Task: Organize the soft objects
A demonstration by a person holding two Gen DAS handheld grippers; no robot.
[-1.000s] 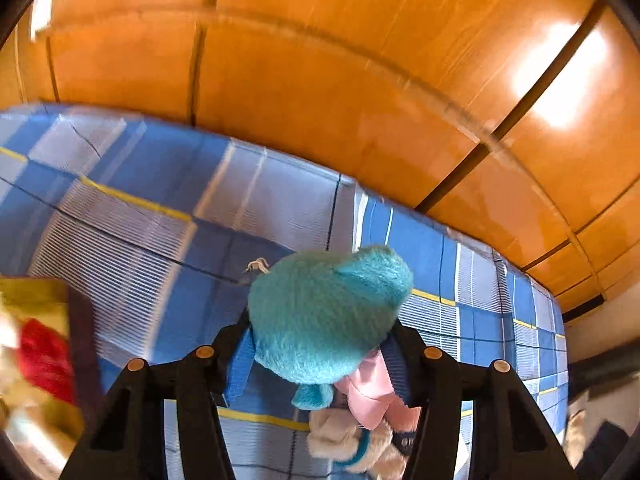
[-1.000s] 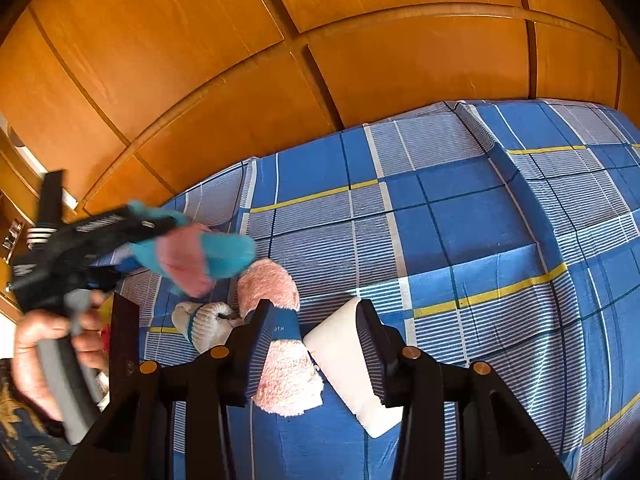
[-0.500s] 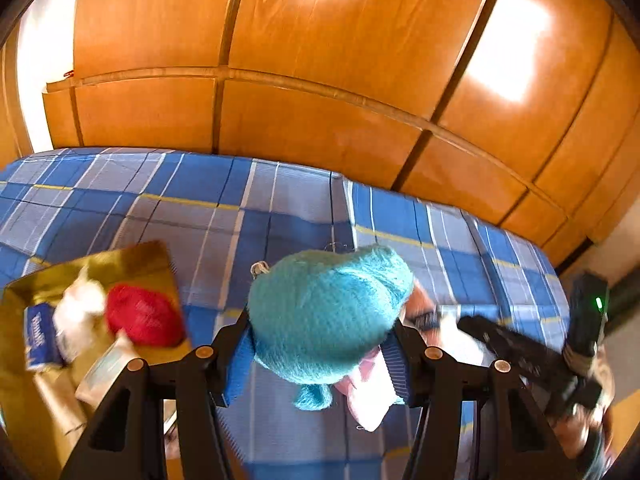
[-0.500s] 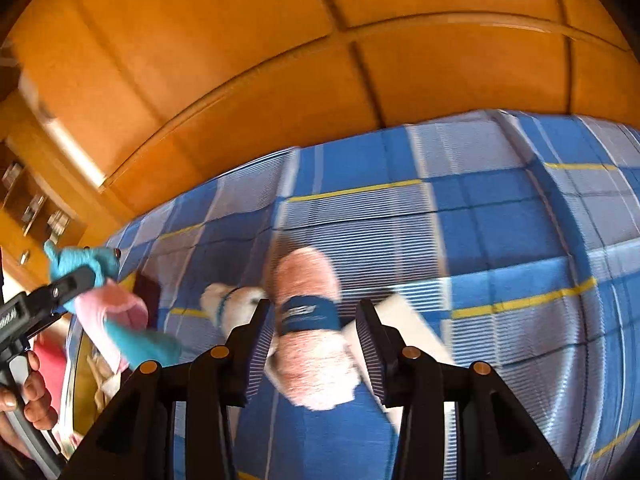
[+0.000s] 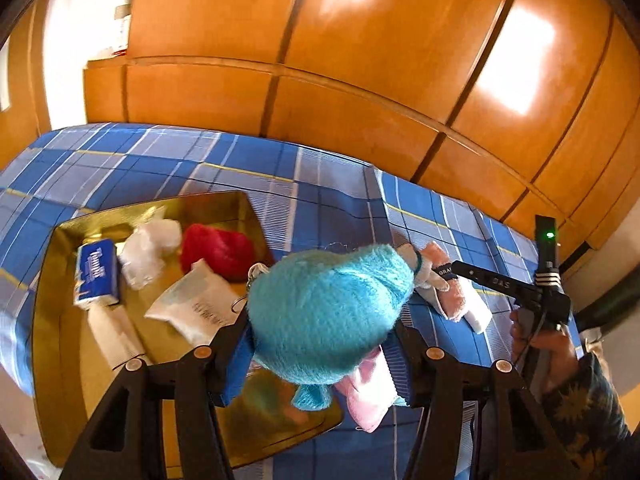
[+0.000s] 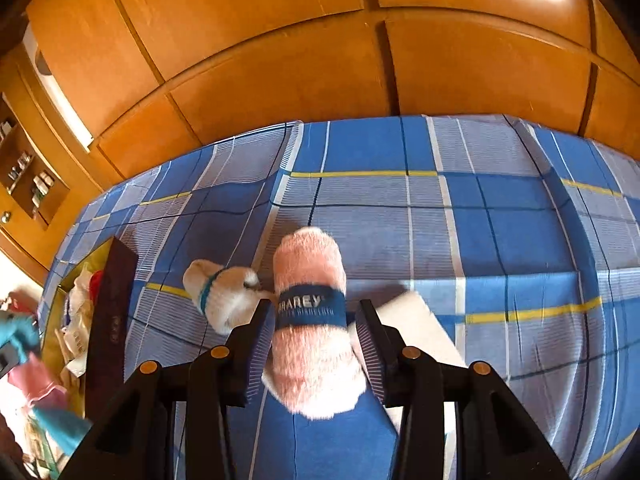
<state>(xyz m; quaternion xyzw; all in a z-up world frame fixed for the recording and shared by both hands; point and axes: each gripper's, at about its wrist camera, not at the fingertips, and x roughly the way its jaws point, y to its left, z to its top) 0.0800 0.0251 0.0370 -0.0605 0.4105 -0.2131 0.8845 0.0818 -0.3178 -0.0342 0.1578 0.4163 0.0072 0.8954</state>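
We find the left gripper (image 5: 320, 330) clamped on a turquoise plush toy (image 5: 326, 312); its fingers press the toy's flanks, and a pink cloth part (image 5: 366, 390) hangs below between them. The toy is held in the air over the near right corner of a gold tray (image 5: 60, 288) that lies on the blue plaid bedcover (image 5: 332, 196).

In the tray we record a blue tissue pack (image 5: 97, 278), a crumpled white plastic wrap (image 5: 150, 248), a red soft item (image 5: 218, 252) and a white printed packet (image 5: 196, 308), all lying close together. The plush blocks our sight of the tray's right side.

The right gripper (image 6: 316, 328) stands with its fingers parted around a pink rolled towel (image 6: 314, 320) that carries a blue paper band (image 6: 312, 310). Both fingers sit just beside the roll's sides; we cannot tell whether they are touching or pressing it. The roll lies on the bedcover, its far end pointing away from the camera. A small white plush with a teal collar (image 6: 222, 294) lies just beside the roll, to its left, and a white folded cloth (image 6: 416, 320) sits partly under the roll, to its right.

At the left edge of the right wrist view we see a dark box wall (image 6: 112, 312) with the tray's contents behind it. Orange wooden panels (image 6: 280, 60) stand behind the bed.
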